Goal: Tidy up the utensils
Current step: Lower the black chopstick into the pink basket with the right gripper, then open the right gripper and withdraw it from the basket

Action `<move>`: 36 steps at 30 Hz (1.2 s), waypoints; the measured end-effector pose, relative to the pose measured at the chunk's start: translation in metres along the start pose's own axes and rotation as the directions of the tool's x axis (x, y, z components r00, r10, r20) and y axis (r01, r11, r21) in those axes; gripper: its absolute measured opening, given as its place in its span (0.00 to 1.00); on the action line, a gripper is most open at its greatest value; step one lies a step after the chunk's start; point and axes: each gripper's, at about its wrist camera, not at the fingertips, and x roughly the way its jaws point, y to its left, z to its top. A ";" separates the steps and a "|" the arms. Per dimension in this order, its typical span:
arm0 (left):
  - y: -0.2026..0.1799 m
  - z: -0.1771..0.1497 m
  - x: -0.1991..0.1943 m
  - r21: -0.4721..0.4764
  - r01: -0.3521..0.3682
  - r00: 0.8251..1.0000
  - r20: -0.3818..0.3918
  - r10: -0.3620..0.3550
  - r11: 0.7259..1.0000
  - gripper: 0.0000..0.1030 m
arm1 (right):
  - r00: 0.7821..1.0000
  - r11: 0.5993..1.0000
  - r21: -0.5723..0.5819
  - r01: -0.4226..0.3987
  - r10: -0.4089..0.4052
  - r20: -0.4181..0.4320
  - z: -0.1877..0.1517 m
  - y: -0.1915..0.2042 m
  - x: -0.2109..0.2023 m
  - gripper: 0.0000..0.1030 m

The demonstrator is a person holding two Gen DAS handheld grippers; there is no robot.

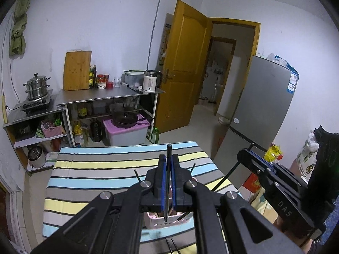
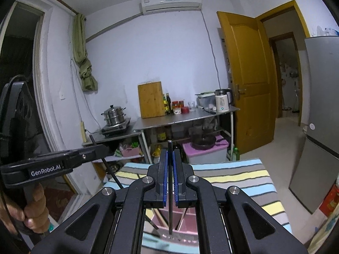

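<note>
A steel two-tier steamer pot [image 1: 37,86] sits on a gas stove [image 1: 36,103] at the left. Just beside it, a stainless-steel bench [image 1: 101,95] carries an upright bamboo cutting board [image 1: 76,70] leaning on the white wall, dark oil bottles [image 1: 92,76], red-lidded jars [image 1: 101,82] and a white electric kettle [image 1: 150,80]. Under the bench, a black frying pan [image 1: 125,120] rests on a grey storage box with a lilac lid [image 1: 127,134]. An ochre wooden door [image 1: 184,67] stands open; a grey refrigerator [image 1: 262,103] stands to its right. High on the wall hangs a white air conditioner [image 2: 170,1].
</note>
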 end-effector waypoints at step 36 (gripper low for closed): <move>0.028 -0.059 0.065 -0.052 -0.038 0.990 -0.135 0.031 0.998 0.24 | 0.982 1.000 0.027 0.004 0.001 -0.186 -0.068 -0.022 0.052 0.16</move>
